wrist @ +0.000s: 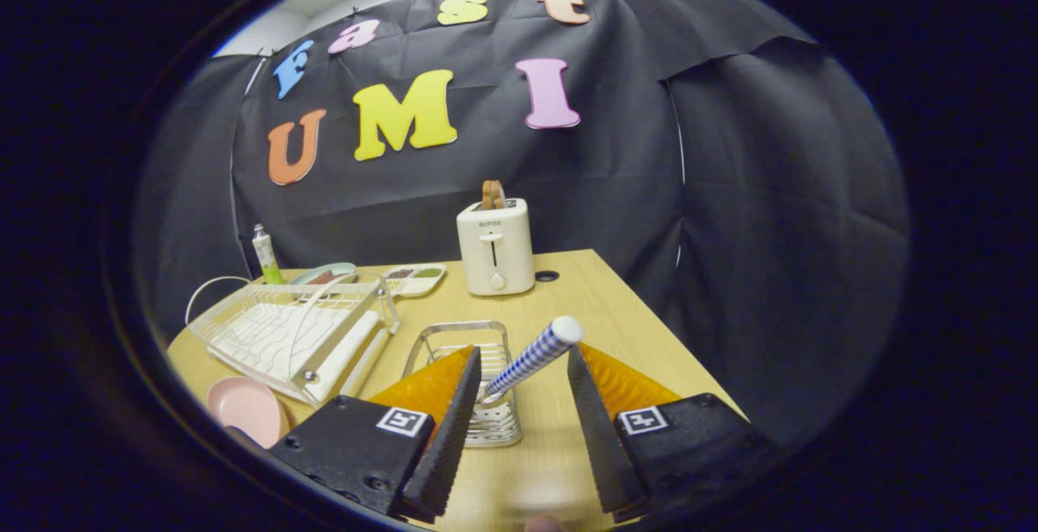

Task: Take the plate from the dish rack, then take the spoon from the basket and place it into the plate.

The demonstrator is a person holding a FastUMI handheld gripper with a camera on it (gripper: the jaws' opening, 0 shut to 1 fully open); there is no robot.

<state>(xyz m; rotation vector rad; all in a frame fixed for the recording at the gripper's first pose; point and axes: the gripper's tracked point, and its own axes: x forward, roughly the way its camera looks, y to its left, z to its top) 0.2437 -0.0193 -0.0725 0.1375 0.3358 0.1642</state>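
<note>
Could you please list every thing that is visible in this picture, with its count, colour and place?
Round pink plate: one, pink, on the table in front of the dish rack.
White wire dish rack: one, white, beside the basket.
Metal wire basket: one, silver, just ahead of the fingers.
Spoon with blue-and-white checked handle: one, standing tilted in the basket, handle between the fingers.
White toaster: one, beyond the basket, something brown in its slot.
White compartment tray: one, beside the toaster.
Pale green dish: one, behind the rack.
Tube with green base: one, upright at the wall.
Light wooden table: one.
Gripper: one, black and orange, open around the handle.
</note>
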